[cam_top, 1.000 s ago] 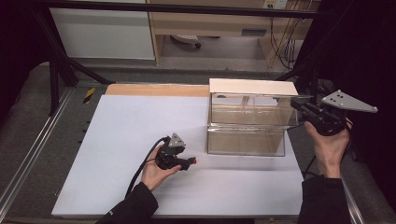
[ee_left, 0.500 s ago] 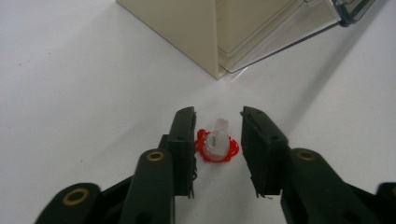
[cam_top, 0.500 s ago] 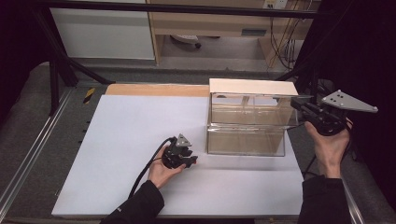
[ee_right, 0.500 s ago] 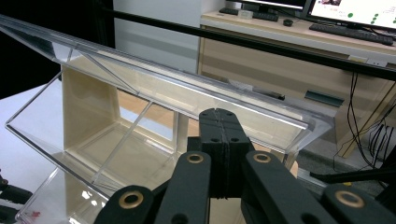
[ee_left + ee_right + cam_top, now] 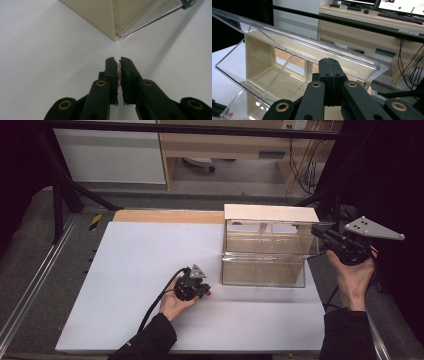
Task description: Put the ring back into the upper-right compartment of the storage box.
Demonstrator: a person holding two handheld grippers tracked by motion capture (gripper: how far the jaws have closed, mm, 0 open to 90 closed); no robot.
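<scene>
On the white table (image 5: 125, 270), the left gripper (image 5: 118, 65) lies low just left of the clear acrylic box (image 5: 265, 252), jaws nearly closed on something small and red-white—mostly hidden. At the box's right end, the right gripper (image 5: 329, 62) is clenched on the raised lid (image 5: 294, 46)—its contact edge obscured.

Your left gripper (image 5: 118, 62) hid most of a small red-and-white thing (image 5: 119, 75) between its jaws; what it was you couldn't tell. The clear box (image 5: 140, 17) ran off the picture's top edge.
</scene>
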